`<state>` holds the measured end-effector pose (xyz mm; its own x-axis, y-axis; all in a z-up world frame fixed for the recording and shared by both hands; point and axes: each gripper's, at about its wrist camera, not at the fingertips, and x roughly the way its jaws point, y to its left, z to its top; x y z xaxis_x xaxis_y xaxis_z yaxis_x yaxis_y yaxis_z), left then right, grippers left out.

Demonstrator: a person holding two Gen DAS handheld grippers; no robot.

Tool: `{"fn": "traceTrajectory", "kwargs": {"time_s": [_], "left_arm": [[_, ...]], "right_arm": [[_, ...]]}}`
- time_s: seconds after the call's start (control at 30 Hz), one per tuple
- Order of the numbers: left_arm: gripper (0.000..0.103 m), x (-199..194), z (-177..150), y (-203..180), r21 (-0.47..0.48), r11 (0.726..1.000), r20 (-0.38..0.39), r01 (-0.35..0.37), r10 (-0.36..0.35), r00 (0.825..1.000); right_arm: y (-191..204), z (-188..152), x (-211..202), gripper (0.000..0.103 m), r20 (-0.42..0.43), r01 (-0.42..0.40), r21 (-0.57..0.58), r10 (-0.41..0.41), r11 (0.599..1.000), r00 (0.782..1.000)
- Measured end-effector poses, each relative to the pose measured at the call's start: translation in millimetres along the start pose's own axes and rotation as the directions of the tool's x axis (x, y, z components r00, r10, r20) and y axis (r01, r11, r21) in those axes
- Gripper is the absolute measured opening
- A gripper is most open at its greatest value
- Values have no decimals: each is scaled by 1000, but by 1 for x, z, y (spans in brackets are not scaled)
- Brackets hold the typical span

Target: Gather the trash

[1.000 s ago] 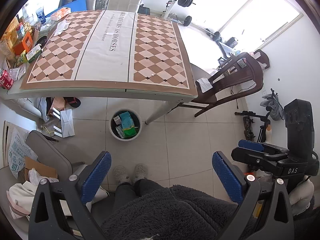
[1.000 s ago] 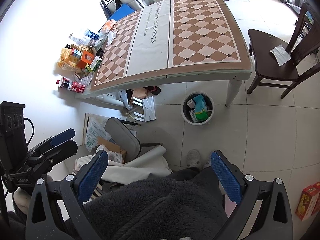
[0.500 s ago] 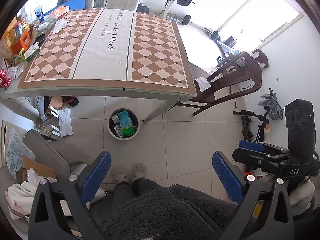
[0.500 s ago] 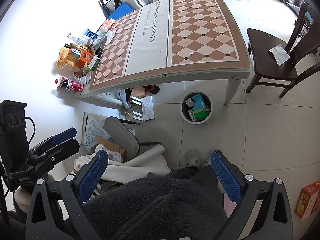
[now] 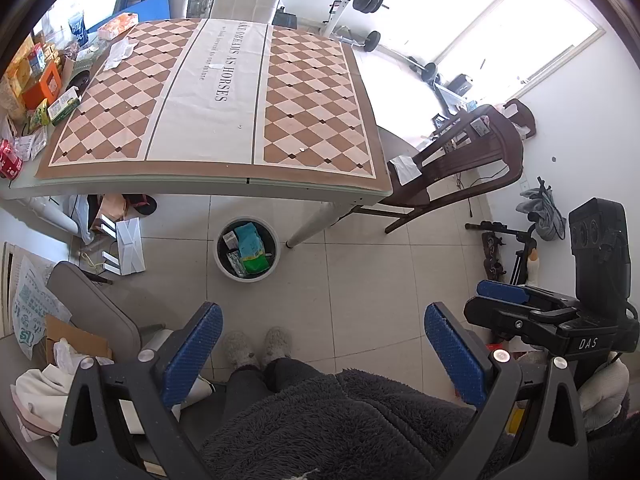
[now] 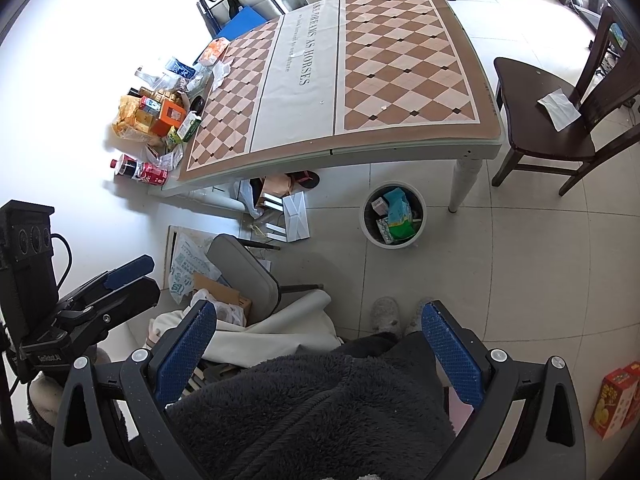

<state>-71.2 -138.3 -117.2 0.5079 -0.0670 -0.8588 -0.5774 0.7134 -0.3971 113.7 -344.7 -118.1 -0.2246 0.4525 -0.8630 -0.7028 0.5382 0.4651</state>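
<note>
View from both wrist cameras, held high above the floor. My left gripper [image 5: 318, 342] was spread wide with nothing between its blue pads [image 5: 192, 354]; my right gripper [image 6: 318, 340] was likewise spread and empty. Between them I saw my dark fleece top [image 5: 340, 428] and grey slippers [image 5: 258, 346]. The white trash bin [image 5: 247, 249] stood on the tiled floor just beyond my feet, near the table leg [image 5: 310, 226], already holding packets, one blue [image 5: 249, 240] and one green [image 5: 256, 265]. On the table [image 5: 216, 188], snack boxes and wrappers [image 6: 160, 116] crowded the far-left edge. A paper scrap [image 6: 558, 106] lay on the dark chair [image 6: 536, 120], right.
</note>
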Motion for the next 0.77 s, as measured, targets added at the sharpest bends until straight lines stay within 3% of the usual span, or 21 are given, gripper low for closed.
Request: {"fn": "traceTrajectory", "kwargs": {"time_s": [0.77], "left_arm": [[103,-3,3,-2,6,1000,10,3,-3,1000]], "right_arm": [[3,-2,0,103,3,-2,4,2,1000,1000]]}}
